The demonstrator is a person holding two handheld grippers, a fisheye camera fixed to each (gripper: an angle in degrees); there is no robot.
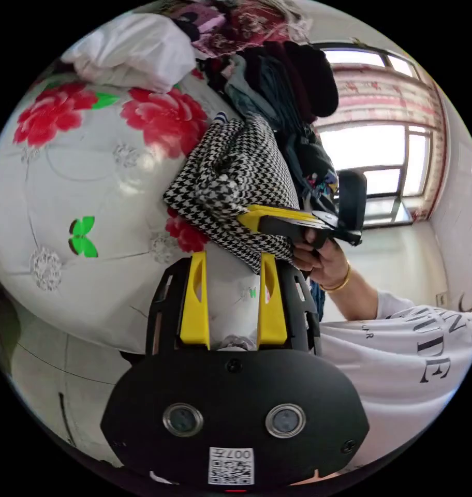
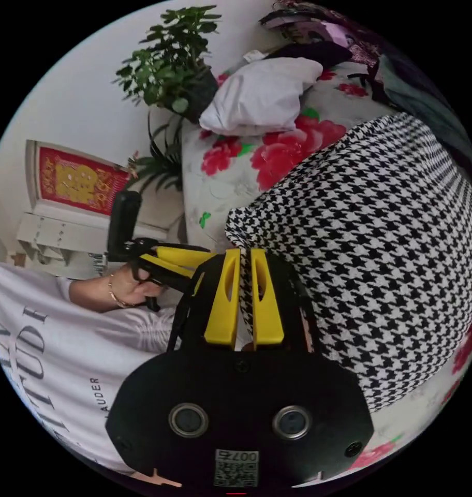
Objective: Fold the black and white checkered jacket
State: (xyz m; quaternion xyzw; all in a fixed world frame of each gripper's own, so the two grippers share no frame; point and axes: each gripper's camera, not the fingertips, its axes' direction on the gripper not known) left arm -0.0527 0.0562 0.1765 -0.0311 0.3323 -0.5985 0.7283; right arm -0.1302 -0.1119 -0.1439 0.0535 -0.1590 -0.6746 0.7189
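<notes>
Flowered bedspread [image 1: 91,171] carries the black and white checkered jacket [image 1: 236,181], bundled beside a pile of clothes [image 1: 288,77], with the right gripper [image 2: 245,259] clamped on its edge, seemingly to hold a fold, while the left gripper [image 1: 231,264] waits just beside it, jaws apart and empty.

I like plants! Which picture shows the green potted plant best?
The right gripper view: the potted plant stands clear against the white wall, beside the flowered bedcover. The left gripper view looks at the checkered jacket, the bedcover and a window, so it doesn't help for the plant.
</notes>
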